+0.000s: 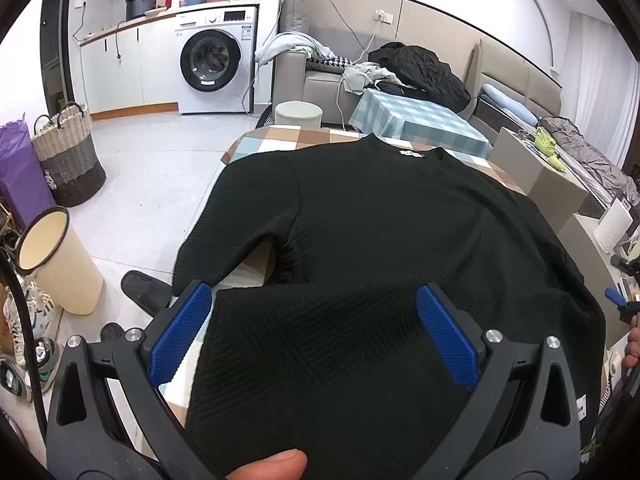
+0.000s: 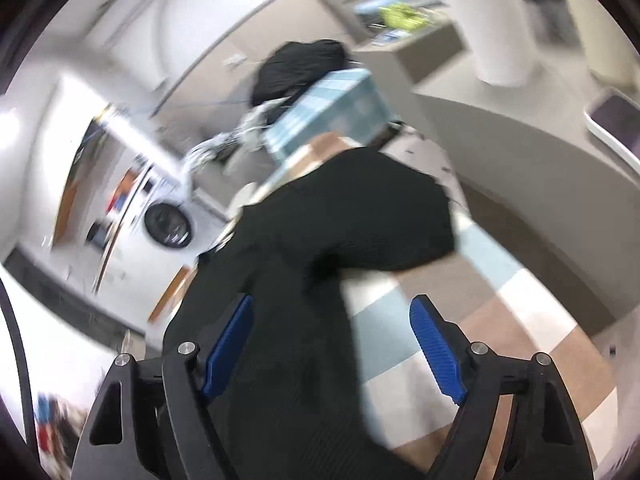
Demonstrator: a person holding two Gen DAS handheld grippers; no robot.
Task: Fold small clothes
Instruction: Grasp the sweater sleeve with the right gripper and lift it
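Observation:
A black knit sweater (image 1: pixel 380 220) lies spread flat on a table with a brown, white and blue checked cloth (image 1: pixel 272 140), its collar at the far end and a sleeve hanging off the left edge. My left gripper (image 1: pixel 312 288) is open over the near hem, with the fabric lying between its blue pads (image 1: pixel 180 336) and a thumb at the frame's bottom. The right wrist view is blurred and tilted. There my right gripper (image 2: pixel 333 300) is open over the sweater (image 2: pixel 340 208) beside its side edge, with the right pad (image 2: pixel 436 352) above the bare checked cloth (image 2: pixel 500 320).
A washing machine (image 1: pixel 212 60) stands at the back. On the floor to the left are a woven basket (image 1: pixel 68 156), a cream bin (image 1: pixel 52 256) and shoes (image 1: pixel 28 340). Beyond the table are a round stool (image 1: pixel 298 114), a second blue-checked table (image 1: pixel 420 120) and a sofa with clothes.

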